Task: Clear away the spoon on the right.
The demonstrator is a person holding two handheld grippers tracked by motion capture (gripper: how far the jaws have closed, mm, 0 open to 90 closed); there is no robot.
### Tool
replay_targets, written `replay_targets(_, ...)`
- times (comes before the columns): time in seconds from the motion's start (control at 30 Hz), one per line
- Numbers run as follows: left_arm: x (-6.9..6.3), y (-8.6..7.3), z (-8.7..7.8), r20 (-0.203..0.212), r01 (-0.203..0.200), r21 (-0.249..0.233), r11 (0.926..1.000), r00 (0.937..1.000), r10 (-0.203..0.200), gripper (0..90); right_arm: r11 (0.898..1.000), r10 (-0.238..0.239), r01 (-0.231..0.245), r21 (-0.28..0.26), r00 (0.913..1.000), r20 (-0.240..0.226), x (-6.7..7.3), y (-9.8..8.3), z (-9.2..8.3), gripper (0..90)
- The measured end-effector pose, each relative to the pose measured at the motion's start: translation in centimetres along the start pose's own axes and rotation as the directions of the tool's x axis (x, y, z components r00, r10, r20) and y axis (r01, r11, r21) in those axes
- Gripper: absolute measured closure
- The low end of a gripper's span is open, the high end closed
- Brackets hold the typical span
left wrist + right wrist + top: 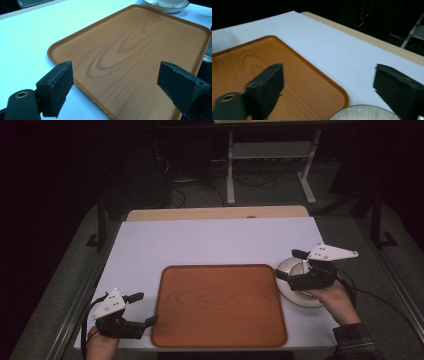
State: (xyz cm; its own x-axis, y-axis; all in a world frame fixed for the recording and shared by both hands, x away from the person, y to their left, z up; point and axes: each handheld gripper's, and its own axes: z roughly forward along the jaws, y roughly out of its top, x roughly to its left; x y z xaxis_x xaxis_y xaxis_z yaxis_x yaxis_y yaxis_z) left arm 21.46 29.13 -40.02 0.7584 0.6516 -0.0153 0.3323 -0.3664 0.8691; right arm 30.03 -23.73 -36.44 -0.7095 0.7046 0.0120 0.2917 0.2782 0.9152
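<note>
Work looks to be at its very start, judging from how things lie: the wooden tray sits bare on the white bench, nothing on it, and the likely job of moving the crockery onto it is not yet done. Nearest the person, at the front left corner of the bench, the left tongs hang just beside the tray's left edge with their jaws well apart and nothing between them; the left gripper view looks across the tray's wood grain between the two black pads. At the front right, the right tongs are held by a hand over a white saucer that stands on the bench just beside the tray's right edge, touching or nearly so; I cannot tell which. Their jaws stand wide too, clamped on nothing, though a pale ribbed bowl or cup shows low between them in the right gripper view, so a grasp seems to be the step in hand. Everything is left: gripping the dish, lifting it and setting it on the tray. Counted: one tray, one saucer with one bowl or cup on it, two tongs, one bench. Beyond the far edge stands a metal frame on the floor.
</note>
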Motion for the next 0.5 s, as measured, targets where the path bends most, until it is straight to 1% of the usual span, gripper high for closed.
replay_targets(0.07, 0.0, 0.0, 0.0, 0.001, 0.001, -0.004, 1.0, 1.0, -0.001, 13.0, 1.0, 0.003, -0.003, -0.005, 1.0, -0.007, -0.2, 0.2, 0.0, 12.4)
replay_targets(0.1, 0.0, 0.1, 0.0, 0.0, 0.001, -0.007, 1.0, 1.0, -0.001, 13.1, 1.0, 0.0, 0.0, -0.001, 1.0, -0.003, -0.4, 0.3, 0.1, 12.8)
replay_targets(0.17, 0.1, 0.1, 0.1, 0.002, 0.003, -0.009, 1.0, 1.0, -0.003, 13.0, 1.0, 0.013, -0.013, 0.011, 0.9999, 0.005, -0.7, 0.4, 0.3, 14.1)
replay_targets(0.23, 0.1, 0.1, 0.1, 0.002, 0.001, -0.01, 1.0, 1.0, -0.001, 13.0, 1.0, 0.016, -0.016, 0.013, 0.9999, 0.003, -0.9, 0.4, 0.4, 14.9)
replay_targets(0.27, 0.1, 0.1, 0.1, 0.003, 0.001, -0.01, 1.0, 1.0, -0.001, 13.1, 1.0, 0.023, -0.023, 0.019, 0.9997, 0.002, -1.0, 0.4, 0.4, 16.9)
replay_targets(0.37, 0.1, 0.1, 0.2, 0.005, -0.002, -0.01, 0.9999, 1.0, 0.002, 13.1, 0.999, 0.023, -0.023, 0.042, 0.9997, 0.002, -1.4, 0.6, 0.7, 24.4)
replay_targets(0.43, 0.1, 0.2, 0.2, 0.008, -0.005, -0.015, 0.9999, 1.0, 0.005, 13.1, 0.998, 0.03, -0.031, 0.058, 0.9994, 0.017, -1.9, 0.7, 1.0, 33.5)
replay_targets(0.47, 0.1, 0.2, 0.2, 0.008, -0.005, -0.015, 0.9999, 1.0, 0.005, 13.1, 0.998, 0.03, -0.031, 0.058, 0.9994, 0.017, -1.9, 0.7, 1.0, 33.5)
replay_targets(0.5, 0.1, 0.2, 0.2, 0.009, -0.006, -0.018, 0.9998, 0.9999, 0.007, 13.0, 0.997, 0.05, -0.051, 0.064, 0.9984, 0.026, -2.4, 0.7, 1.2, 39.6)
